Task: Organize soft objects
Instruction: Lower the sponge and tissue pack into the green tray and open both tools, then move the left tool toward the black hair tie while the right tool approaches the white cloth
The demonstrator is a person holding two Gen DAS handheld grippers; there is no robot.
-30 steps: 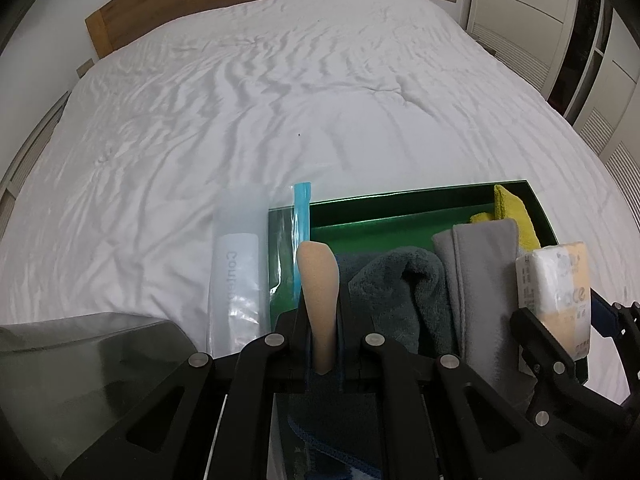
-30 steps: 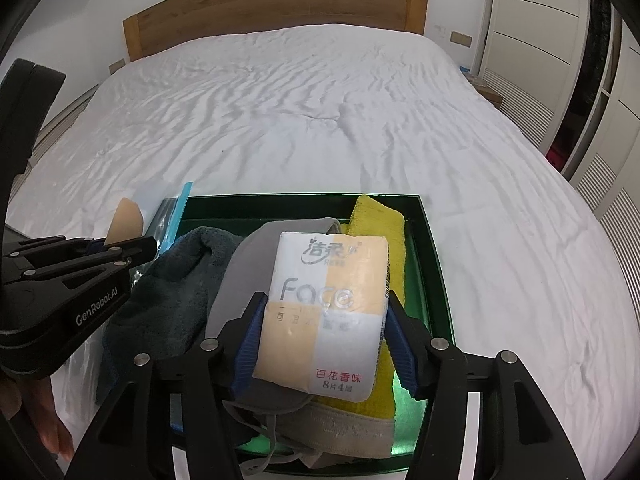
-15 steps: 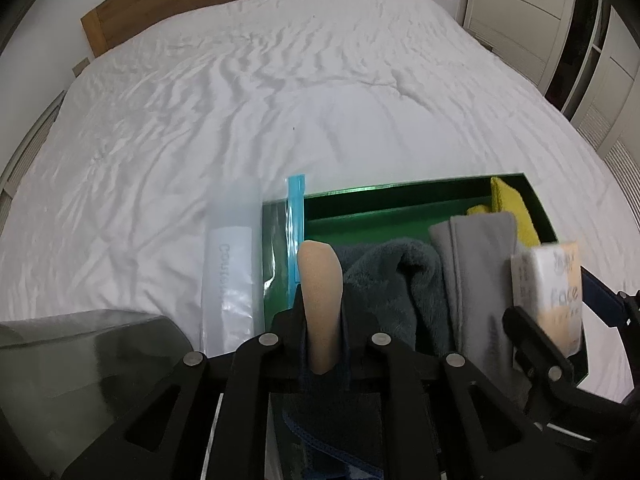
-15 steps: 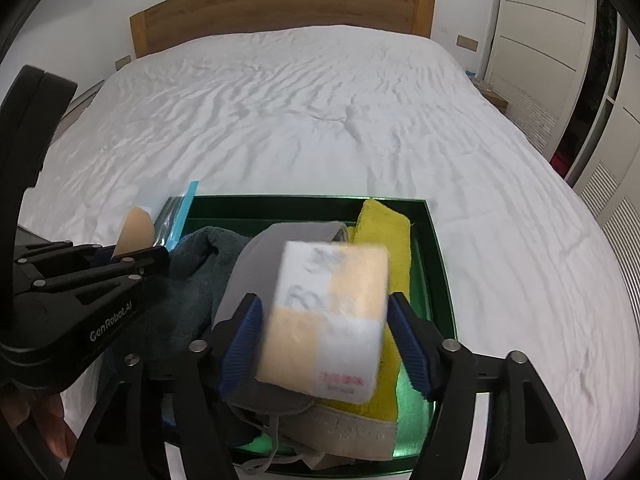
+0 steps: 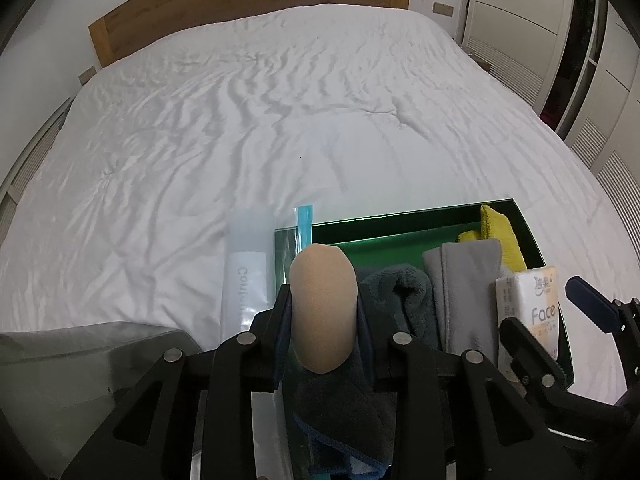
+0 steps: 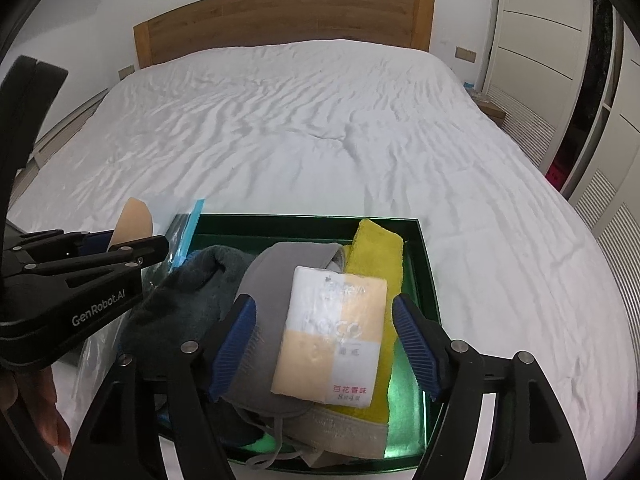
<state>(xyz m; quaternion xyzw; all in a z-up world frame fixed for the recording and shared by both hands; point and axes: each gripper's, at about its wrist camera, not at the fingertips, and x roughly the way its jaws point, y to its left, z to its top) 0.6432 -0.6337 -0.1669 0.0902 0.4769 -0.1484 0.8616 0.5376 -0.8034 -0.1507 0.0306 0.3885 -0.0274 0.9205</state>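
Note:
A green box [image 6: 423,248] lies on the white bed and holds a dark grey towel [image 6: 188,292], a light grey garment [image 6: 276,276] and a yellow cloth [image 6: 374,252]. A tissue pack [image 6: 330,336] lies on the garment and cloth. My right gripper [image 6: 324,344] is open, its blue pads on either side of the pack, apart from it. My left gripper [image 5: 323,312] is shut on a beige sponge [image 5: 323,304] above the box's left edge; the sponge also shows in the right wrist view [image 6: 134,220]. The tissue pack also shows in the left wrist view [image 5: 532,312].
A clear zip bag with a blue strip [image 5: 303,228] and a translucent tube pack [image 5: 248,268] lie left of the box. White bed [image 5: 280,120] stretches to a wooden headboard [image 6: 280,16]. Wardrobe doors [image 6: 560,60] stand on the right.
My right gripper opened and let go of the tissue pack, which dropped onto the clothes in the box. My left gripper kept hold of the sponge.

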